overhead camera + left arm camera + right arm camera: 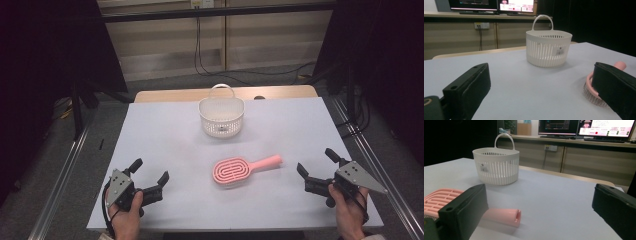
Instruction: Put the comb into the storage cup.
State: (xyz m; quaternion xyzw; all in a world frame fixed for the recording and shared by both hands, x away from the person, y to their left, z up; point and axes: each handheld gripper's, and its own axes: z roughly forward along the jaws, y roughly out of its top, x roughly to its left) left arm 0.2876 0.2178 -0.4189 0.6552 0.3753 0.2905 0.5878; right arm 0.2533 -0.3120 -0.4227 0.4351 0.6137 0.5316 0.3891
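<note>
The pink hairbrush (234, 171) near the tabletop's front edge looks light, stiff, slippery plastic; grip its handle; both grippers' fingers stand released

The basket (548, 48) bears a small barcode label (560, 51), seemingly printed; its text is too small to read.

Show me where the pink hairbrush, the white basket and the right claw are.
pink hairbrush (231, 171): high view, on the oval head.
white basket (221, 121): high view, on the slotted front wall.
right claw (315, 163): high view, midway between its two open black fingertips.
</note>
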